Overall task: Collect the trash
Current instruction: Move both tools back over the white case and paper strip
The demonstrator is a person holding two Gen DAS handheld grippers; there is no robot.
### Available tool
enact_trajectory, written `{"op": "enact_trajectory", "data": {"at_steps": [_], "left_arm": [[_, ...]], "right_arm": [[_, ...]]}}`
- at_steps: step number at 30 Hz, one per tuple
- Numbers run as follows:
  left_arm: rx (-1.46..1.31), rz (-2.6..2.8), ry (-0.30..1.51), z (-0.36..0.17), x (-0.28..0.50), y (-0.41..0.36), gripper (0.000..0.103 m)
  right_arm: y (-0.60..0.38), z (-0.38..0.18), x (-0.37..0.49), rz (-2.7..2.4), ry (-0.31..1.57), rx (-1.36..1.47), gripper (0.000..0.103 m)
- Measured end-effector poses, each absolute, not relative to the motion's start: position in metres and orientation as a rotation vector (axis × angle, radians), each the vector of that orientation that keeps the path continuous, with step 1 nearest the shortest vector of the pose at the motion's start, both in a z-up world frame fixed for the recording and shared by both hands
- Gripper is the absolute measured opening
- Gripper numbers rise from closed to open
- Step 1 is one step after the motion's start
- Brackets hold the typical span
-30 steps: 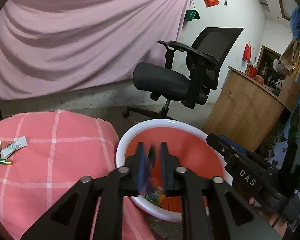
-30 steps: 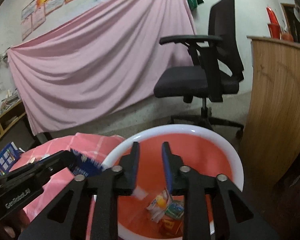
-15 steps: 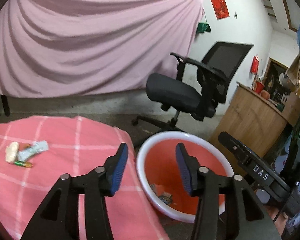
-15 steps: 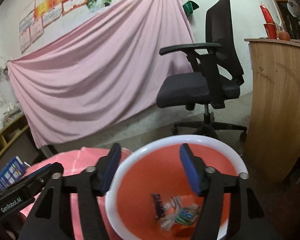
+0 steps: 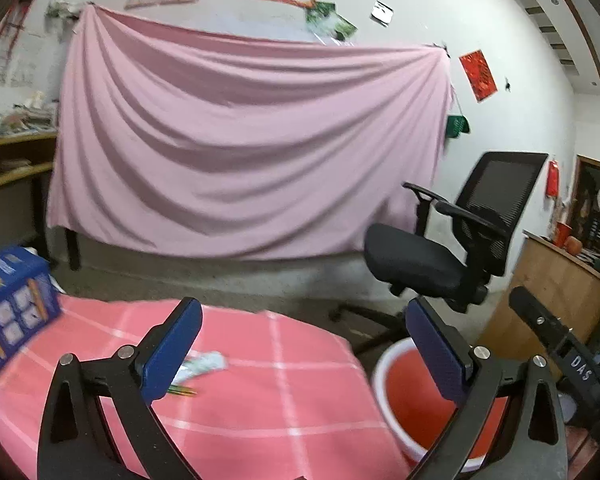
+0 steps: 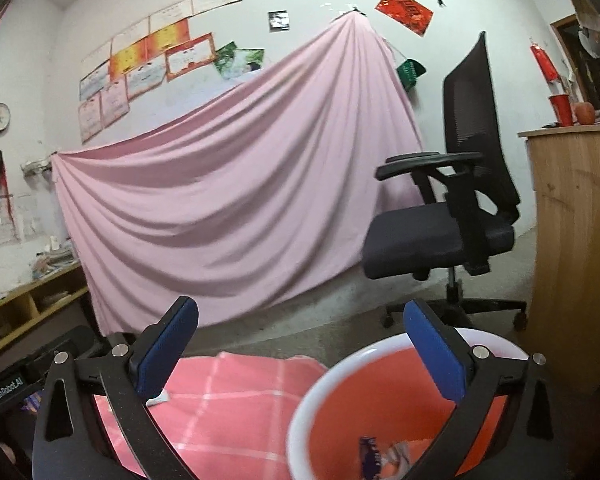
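My left gripper [image 5: 304, 344] is open and empty, raised above the pink checked table [image 5: 284, 396]. A white wrapper [image 5: 206, 362] and a small green piece [image 5: 180, 390] lie on the cloth by its left finger. The red basin with a white rim [image 5: 404, 392] stands beside the table on the right. My right gripper [image 6: 300, 344] is open and empty above the basin [image 6: 312, 404]. Wrappers [image 6: 380, 456], one dark blue, lie in the basin's bottom. A white scrap [image 6: 158, 399] lies on the cloth behind the right gripper's left finger.
A blue box [image 5: 12, 308] stands on the table's left end. A black office chair [image 5: 444, 256] stands behind the basin, a wooden counter [image 6: 576, 248] to the right. A pink sheet [image 5: 236, 148] hangs on the back wall.
The left gripper opened and dropped a dark blue wrapper into the basin. Both grippers opened wide, rose and tilted up; the left swung left toward the table.
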State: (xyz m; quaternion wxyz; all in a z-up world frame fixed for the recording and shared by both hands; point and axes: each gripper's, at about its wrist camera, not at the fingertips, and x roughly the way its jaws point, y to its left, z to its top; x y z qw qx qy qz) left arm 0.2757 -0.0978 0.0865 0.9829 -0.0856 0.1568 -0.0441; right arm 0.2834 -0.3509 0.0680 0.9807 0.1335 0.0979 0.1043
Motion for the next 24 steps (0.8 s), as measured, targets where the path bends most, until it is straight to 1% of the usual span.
{"op": "enact_trajectory", "data": {"at_steps": [6,16,20,24], "left_arm": [[-0.181,-0.016,0.229,0.084,0.256,-0.058,0.101],[-0.152,0.088,0.155,0.075,0.235,0.000,0.101],[-0.133,0.113,0.131,0.074,0.230,0.022,0.101],[-0.107,0.125,0.137,0.069,0.230,0.039,0.101]], "right_arm": [[-0.318,0.074,0.272,0.253,0.116,0.222,0.103],[-0.266,0.079,0.255,0.318,-0.019,0.148,0.103],[-0.246,0.078,0.254,0.353,-0.033,0.117,0.103],[-0.224,0.073,0.260,0.389,-0.006,0.074,0.103]]}}
